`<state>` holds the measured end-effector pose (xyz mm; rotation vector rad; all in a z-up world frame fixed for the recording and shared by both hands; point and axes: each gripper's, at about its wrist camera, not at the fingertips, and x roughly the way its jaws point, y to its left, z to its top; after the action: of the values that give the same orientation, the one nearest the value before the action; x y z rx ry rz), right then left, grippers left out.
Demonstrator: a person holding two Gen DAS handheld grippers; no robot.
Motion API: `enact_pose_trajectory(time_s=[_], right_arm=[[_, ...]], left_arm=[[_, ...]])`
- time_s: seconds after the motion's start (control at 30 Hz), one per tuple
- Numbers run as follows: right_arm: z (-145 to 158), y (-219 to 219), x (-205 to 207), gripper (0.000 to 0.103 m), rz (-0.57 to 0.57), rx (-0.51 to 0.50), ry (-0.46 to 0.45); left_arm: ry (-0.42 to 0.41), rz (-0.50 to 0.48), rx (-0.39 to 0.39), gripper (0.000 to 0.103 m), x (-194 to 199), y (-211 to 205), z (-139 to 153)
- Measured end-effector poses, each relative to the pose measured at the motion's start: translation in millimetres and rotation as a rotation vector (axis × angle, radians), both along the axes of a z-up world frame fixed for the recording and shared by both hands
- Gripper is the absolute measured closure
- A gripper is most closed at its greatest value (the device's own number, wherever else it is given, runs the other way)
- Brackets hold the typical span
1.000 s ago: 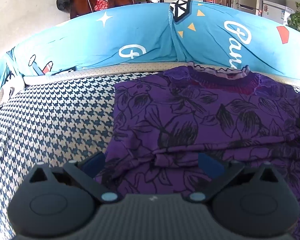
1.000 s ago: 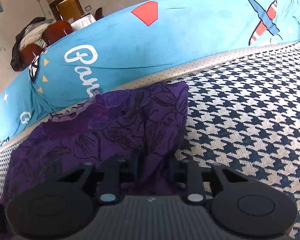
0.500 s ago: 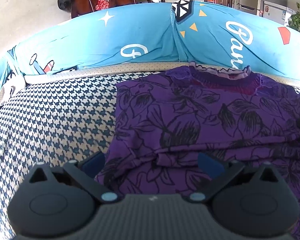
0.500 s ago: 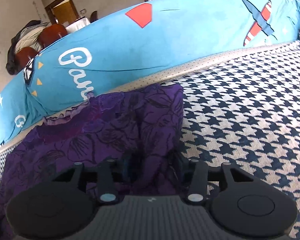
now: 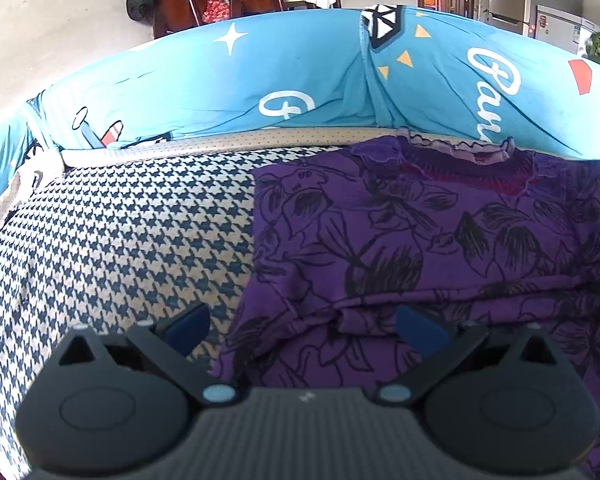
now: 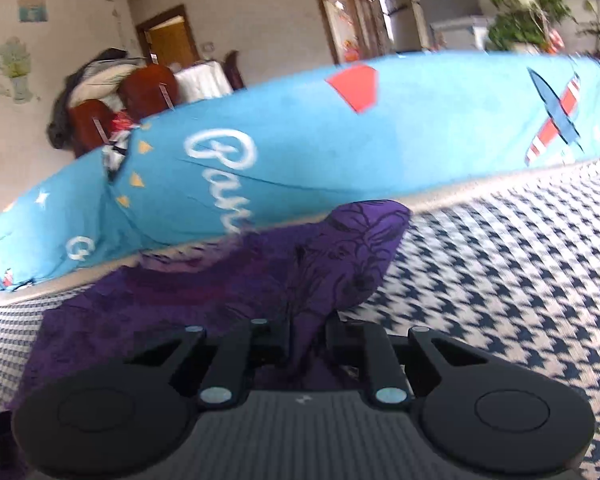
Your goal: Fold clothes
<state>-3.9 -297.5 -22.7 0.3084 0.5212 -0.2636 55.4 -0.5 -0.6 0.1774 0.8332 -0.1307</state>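
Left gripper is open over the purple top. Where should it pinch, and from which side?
Left gripper is best closed on the purple top at its near left hem corner, coming from the bare houndstooth cover: that edge lies free there, between the open jaws.

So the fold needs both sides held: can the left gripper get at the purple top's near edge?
Probably yes: left gripper is open, the purple top edge lies between its fingers, nothing blocking.

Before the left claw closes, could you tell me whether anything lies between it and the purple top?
Nothing visible does. The left claw stands open directly over the near edge of the purple top, with only the houndstooth cover beside it.
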Motion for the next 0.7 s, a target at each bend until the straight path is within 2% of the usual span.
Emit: enact_pose_trajectory(time_s=[0.33,0.53,0.7], right_arm=[[31,55,19,0.087,0.078,-0.002,-0.066],[46,104,38,0.087,0.188,-0.003,-0.106],[43,152,61,0.087,0.28,0.03,-0.114]], left_arm=[[-0.012,0.038,-0.006,0.0,-5,32,6],[-0.022,0.082,-0.008,0.0,-7,61,10],[-0.009,0.139,-0.01,0.0,-4,88,8]])
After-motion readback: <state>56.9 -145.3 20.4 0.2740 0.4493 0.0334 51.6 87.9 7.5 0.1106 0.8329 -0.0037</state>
